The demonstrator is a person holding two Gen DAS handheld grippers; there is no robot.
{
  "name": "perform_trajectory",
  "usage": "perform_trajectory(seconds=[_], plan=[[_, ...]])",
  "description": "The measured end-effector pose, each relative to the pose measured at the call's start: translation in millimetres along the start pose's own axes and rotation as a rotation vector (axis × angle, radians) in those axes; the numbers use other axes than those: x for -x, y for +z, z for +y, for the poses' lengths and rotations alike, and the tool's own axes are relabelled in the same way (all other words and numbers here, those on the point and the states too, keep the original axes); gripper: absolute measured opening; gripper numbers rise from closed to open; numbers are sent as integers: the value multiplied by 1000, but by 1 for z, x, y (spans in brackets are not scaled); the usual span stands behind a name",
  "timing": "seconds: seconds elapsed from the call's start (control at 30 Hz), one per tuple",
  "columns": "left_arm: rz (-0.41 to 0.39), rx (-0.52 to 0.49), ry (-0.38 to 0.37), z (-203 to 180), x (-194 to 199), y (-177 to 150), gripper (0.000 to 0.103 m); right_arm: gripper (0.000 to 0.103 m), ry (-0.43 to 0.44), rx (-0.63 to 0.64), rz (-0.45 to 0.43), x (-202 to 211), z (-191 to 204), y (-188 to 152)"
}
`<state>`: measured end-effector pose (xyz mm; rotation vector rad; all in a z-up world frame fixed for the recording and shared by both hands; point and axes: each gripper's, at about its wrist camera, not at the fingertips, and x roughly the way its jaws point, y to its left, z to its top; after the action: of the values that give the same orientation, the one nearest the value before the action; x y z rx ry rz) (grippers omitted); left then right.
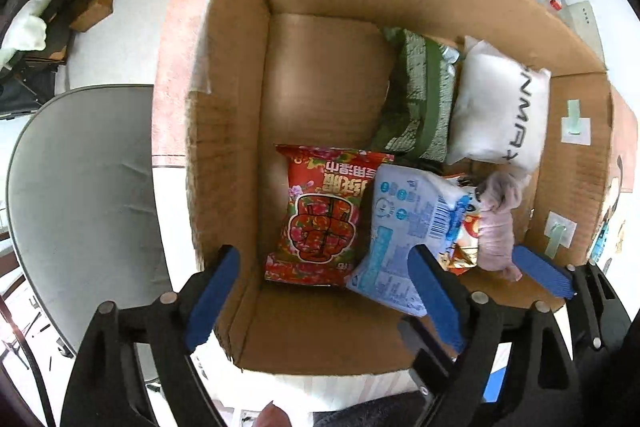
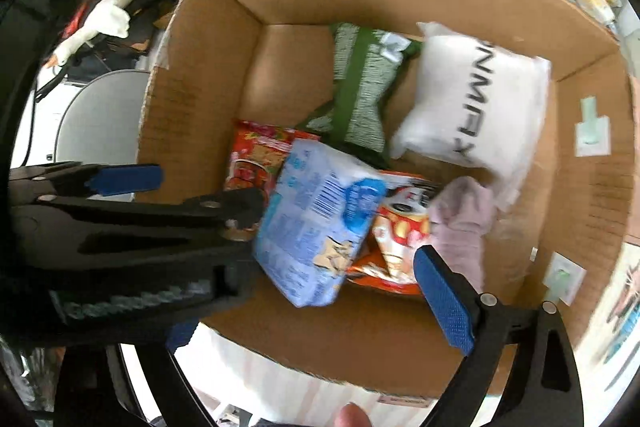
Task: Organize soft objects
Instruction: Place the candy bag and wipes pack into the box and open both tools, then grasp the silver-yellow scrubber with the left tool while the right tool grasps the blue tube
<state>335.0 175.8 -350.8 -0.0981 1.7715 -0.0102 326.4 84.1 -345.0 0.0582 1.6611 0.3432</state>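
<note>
Cardboard box (image 1: 240, 75), open at the top, sits below both of your grippers. Inside it you have six soft things: one red packet (image 1: 320, 215), one pale blue packet (image 1: 404, 223), one orange packet (image 2: 400, 231) partly buried, one pink cloth (image 1: 498, 223), one green packet (image 1: 420, 99) and one white pillow (image 1: 500, 107).

Your left gripper (image 1: 320, 291) hangs over the box's near edge with its jaws spread wide and nothing between the pads; the red packet lies just past it at twelve o'clock, the blue packet at one o'clock.

Your right gripper (image 2: 276, 239) is also spread wide, gripping nothing; the blue packet (image 2: 320, 223) lies between its fingers, the pink cloth (image 2: 460, 227) by its right finger. The pillow and green packet lie farther off, at one o'clock.
</note>
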Motion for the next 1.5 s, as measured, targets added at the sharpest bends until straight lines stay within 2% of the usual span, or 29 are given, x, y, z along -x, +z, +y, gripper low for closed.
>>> perform_trajectory(seconds=[0.07,0.13,0.5,0.83,1.07,1.2,1.27,1.4,1.5], plan=[[-31,8,-5,-2,7,-8,97,103,-21,-3,-11,8,-8,-8],[-75,9,-6,-5,17,-19,100,103,-50,-7,-32,19,-16,-16],[-312,27,32,-24,72,-75,101,103,-155,-44,-188,88,-47,-69],[-422,25,23,-47,110,-131,101,103,-132,-62,-295,138,-61,-118],[-450,16,27,-70,129,-143,101,103,-68,-80,-330,161,-82,-138],[-492,-30,69,-107,137,-143,101,103,-33,-145,-355,172,-122,-153],[-495,-68,52,-132,136,-138,101,103,-39,-188,-363,175,-151,-163],[-443,-173,0,-196,121,-119,101,103,-93,-291,-393,183,-219,-189],[-384,-275,-3,-256,100,-100,101,103,-131,-403,-361,182,-282,-209]])
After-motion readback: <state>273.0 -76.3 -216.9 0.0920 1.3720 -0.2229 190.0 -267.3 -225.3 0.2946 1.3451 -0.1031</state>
